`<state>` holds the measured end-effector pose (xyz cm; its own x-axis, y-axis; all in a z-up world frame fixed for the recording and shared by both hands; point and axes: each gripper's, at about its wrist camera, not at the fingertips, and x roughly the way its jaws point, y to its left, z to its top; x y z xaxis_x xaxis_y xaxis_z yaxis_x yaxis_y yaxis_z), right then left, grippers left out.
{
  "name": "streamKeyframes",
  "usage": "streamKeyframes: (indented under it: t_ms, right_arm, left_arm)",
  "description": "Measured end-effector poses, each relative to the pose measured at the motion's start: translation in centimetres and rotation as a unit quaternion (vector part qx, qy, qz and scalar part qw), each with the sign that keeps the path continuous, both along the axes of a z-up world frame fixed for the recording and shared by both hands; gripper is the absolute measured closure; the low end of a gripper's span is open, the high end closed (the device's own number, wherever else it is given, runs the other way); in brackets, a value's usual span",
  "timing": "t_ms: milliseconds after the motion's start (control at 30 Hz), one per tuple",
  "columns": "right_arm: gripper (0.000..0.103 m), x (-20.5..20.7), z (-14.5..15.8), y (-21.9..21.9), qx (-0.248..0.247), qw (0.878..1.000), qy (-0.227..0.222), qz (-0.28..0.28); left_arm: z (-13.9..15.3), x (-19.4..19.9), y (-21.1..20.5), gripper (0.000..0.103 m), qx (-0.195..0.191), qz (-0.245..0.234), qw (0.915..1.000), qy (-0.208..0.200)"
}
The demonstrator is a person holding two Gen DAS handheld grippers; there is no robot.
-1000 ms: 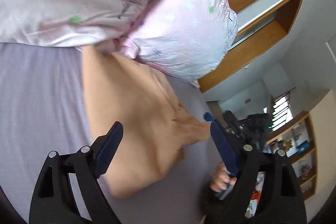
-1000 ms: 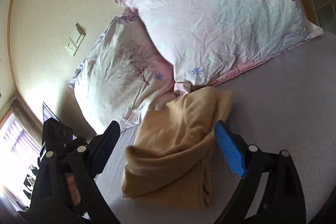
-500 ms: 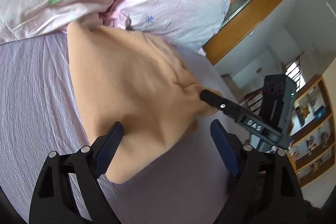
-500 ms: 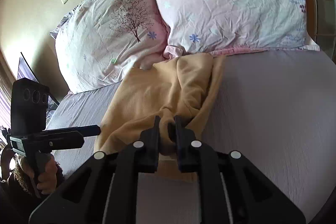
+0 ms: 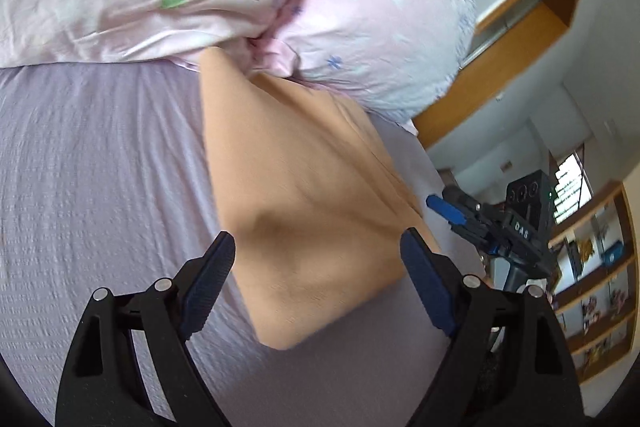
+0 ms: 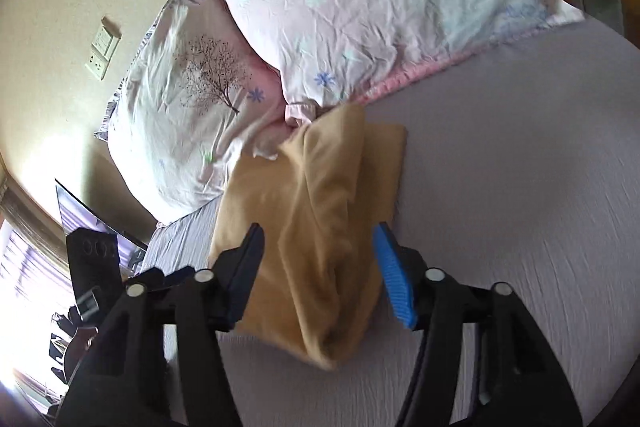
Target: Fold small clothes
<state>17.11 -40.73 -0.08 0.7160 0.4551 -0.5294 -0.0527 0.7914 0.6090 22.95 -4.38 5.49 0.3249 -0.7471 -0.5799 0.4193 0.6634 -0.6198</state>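
Right wrist view: tan garment (image 6: 320,227) lies part-folded on the lilac bedsheet (image 6: 520,207), top edge touching the pillows (image 6: 360,7). Right gripper (image 6: 318,275) and left gripper (image 5: 316,283) both spread, holding nothing. I judge it soft, light, floppy; I'd pinch a near corner
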Motion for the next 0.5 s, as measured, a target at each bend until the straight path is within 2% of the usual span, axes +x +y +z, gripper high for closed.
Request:
streamKeyframes:
  t_ms: [133,167,200,233,300,367,400,467,500]
  right_arm:
    - [0.048,6.3,-0.5,0.9,-0.018,0.998,0.056,-0.001]
    - [0.051,7.5,-0.8,1.2,-0.017,0.998,0.068,0.005]
    - [0.096,8.5,-1.1,1.6,-0.018,0.997,0.073,0.017]
    - [0.098,9.0,-1.0,2.0,-0.031,0.997,0.073,0.023]
    - [0.098,8.6,-0.1,1.9,-0.077,0.996,0.046,-0.017]
    - [0.097,8.9,-0.8,0.5,-0.058,0.995,0.063,-0.046]
    - [0.091,9.0,-1.5,0.0,-0.035,0.996,0.079,-0.04]
    - [0.058,8.5,-2.4,-1.0,0.02,0.995,0.099,-0.025]
    - [0.024,8.0,-2.8,-1.4,0.04,0.993,0.105,-0.023]
  left_arm:
    - [-0.7,0.4,-0.3,0.018,0.001,0.001,0.9999,0.013]
    - [-0.9,0.5,-0.4,0.018,0.003,0.0,0.9999,0.017]
    - [-0.9,0.6,-0.4,0.018,0.005,0.0,0.9998,0.019]
    - [-1.0,0.7,-0.5,0.018,0.007,0.001,0.9998,0.02]
    - [-1.0,1.1,-0.4,0.018,0.006,0.002,0.9997,0.021]
    - [-1.3,2.0,-0.7,0.018,0.002,0.008,0.9996,0.026]
    - [-1.4,2.4,-0.7,0.018,-0.001,0.01,0.9994,0.033]
    - [-1.8,3.4,-0.9,0.018,-0.008,0.01,0.9987,0.049]
    - [-2.0,3.9,-1.1,0.017,-0.009,0.012,0.9983,0.056]
